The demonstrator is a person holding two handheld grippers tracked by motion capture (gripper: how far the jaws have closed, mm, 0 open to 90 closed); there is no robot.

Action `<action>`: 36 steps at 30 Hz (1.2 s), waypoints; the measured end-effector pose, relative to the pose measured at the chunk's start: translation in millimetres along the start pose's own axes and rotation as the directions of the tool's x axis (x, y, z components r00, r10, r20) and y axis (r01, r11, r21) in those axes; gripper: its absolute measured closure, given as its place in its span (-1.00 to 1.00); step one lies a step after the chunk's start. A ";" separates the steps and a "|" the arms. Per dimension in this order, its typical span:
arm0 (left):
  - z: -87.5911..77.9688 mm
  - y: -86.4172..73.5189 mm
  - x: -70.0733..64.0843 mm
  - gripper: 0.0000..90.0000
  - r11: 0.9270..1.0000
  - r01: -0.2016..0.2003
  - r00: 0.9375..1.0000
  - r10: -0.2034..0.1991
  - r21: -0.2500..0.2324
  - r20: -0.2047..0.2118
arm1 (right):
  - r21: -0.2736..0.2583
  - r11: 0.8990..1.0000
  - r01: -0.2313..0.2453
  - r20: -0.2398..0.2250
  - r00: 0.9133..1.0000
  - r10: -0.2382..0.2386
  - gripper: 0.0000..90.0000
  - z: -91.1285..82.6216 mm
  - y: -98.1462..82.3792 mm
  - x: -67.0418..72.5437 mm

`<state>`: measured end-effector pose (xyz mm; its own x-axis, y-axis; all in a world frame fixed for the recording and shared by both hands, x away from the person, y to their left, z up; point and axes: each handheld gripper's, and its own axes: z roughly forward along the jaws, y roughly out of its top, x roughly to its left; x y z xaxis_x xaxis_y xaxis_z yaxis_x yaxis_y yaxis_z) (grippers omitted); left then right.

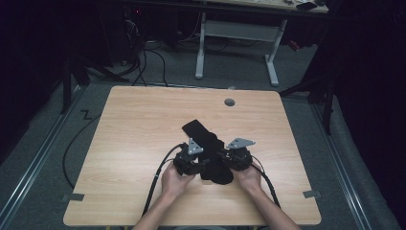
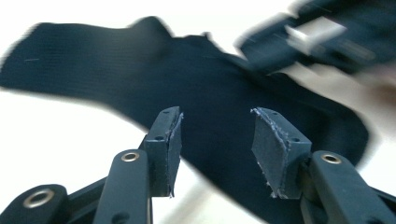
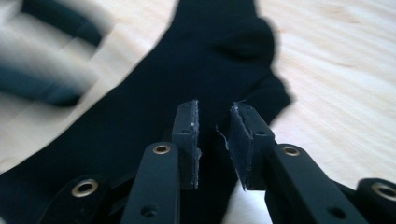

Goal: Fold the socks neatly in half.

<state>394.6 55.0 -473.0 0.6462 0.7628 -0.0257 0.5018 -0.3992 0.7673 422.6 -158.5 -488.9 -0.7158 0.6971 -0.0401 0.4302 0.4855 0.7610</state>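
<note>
Your left hand-held gripper [image 1: 198, 163] sits at the left edge of the black knitted fabric sock [image 1: 207, 148], which lies flat on the light wooden surface [image 1: 139, 129] a little nearer your side than the middle. In the left gripper view its jaws stand wide apart, the pads clear of the cloth, with the sock [image 2: 201, 88] stretched across the view beyond and beneath them. Nothing is pinched between those pads.

Your right hand-held gripper [image 1: 224, 160] is at the sock's right edge, just across from the left one, so the dark cloth lies between your two hands. In the right gripper view the jaws stand at a narrow gap, open, with the sock [image 3: 205, 70] under and ahead of them; a few loose threads hang from the pad edges, but the pads press on nothing that you can make out. The blurred shape at the upper left of that view is your other gripper [image 3: 46, 60].

From the high view, the sock runs slantwise: its open cuff end points away from you towards the upper left, and its rounded end lies closest to you between your hands. Each gripper bears a grey three-cornered plate, and a black cable trails from each back towards the near edge of the surface. A small round grey grommet [image 1: 230, 102] is set in the surface near its far edge, well apart from the sock.
</note>
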 end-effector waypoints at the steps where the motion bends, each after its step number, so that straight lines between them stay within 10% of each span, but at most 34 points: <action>1: 2.1 2.0 6.2 0.14 1.000 0.019 1.000 -0.019 0.000 -0.021 | 0.003 1.000 0.008 -0.009 1.000 -0.008 0.59 -0.2 -1.6 4.0; 14: 39.2 31.8 82.6 0.05 0.984 0.160 0.968 -0.140 0.083 -0.207 | 0.045 0.998 0.050 -0.048 0.998 -0.048 0.51 9.0 -6.2 33.7; 20: 47.1 34.4 96.6 0.08 0.980 0.187 0.952 -0.166 0.061 -0.257 | 0.032 0.996 0.078 -0.090 0.993 -0.075 0.47 10.8 -2.5 52.2; 27: 51.0 30.1 108.5 0.14 0.976 0.217 0.935 -0.198 0.033 -0.294 | 0.022 1.000 0.012 -0.067 0.998 -0.010 0.41 7.4 -0.4 42.7; 32: 57.4 27.4 112.3 0.26 0.969 0.246 0.931 -0.229 0.024 -0.283 | 0.046 0.999 0.024 -0.074 0.997 -0.021 0.50 14.0 -2.5 43.2; 36: 61.4 32.7 112.7 0.42 0.972 0.225 0.942 -0.200 0.066 -0.269 | 0.054 0.997 0.048 -0.088 0.995 -0.043 0.69 14.0 -1.3 44.8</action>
<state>519.1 96.6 -490.2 0.3541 0.9352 -0.0055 0.6714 -0.2501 0.6976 397.7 -120.5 -500.7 -0.7797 0.6260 -0.0157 0.4240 0.5462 0.7224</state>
